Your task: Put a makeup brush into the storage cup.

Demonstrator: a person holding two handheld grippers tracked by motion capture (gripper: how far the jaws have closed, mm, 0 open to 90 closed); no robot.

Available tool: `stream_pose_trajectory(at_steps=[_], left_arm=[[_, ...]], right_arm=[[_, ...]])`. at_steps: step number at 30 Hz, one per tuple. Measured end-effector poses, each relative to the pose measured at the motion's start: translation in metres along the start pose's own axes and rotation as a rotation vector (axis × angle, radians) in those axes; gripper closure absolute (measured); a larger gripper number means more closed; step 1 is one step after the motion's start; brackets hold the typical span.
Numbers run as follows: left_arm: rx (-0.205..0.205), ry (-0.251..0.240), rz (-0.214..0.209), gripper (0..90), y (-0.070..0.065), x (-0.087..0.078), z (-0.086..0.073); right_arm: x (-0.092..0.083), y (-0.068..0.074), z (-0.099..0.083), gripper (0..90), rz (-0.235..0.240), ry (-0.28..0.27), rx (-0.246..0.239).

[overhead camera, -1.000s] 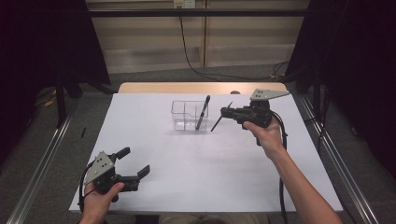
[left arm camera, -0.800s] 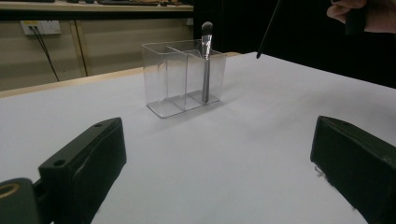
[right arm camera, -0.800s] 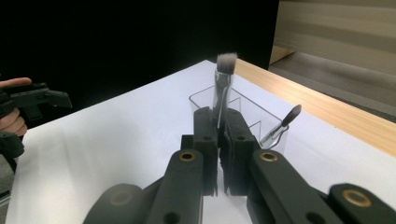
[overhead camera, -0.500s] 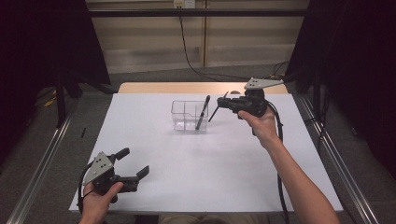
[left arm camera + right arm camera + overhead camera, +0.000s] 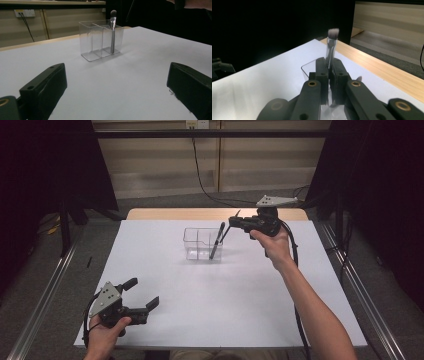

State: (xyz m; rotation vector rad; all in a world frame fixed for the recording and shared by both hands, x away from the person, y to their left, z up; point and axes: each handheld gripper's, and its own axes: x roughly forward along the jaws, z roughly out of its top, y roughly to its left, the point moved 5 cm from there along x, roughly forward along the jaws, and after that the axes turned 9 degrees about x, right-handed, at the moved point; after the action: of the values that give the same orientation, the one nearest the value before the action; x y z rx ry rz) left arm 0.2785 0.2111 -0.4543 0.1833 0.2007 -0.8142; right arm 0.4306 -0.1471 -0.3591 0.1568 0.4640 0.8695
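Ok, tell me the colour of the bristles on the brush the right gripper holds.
The bristles are white with darker tips, clearest in the right gripper view.

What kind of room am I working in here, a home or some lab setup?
Most likely a lab recording station, not a home. The white table stands between dark curtains with metal floor rails along both sides, and it carries little besides a clear divided organizer holding a makeup brush.

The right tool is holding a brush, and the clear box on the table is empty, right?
Not quite. The box is not empty: one brush already stands in its end compartment, as the left gripper view shows. The right tool does hold a second brush.
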Motion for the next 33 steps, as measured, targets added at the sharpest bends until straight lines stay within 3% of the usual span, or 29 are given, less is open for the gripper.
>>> stream_pose_trajectory(at_steps=[12,33], left_arm=[[0.004,-0.001,-0.005,2.8,0.000,0.000,0.000],[0.006,0.004,-0.007,2.9,0.000,-0.001,0.000]], right_arm=[[0.016,-0.009,0.007,85.7,-0.033,0.035,-0.002],[0.038,-0.020,-0.011,85.7,-0.055,0.124,0.017]])
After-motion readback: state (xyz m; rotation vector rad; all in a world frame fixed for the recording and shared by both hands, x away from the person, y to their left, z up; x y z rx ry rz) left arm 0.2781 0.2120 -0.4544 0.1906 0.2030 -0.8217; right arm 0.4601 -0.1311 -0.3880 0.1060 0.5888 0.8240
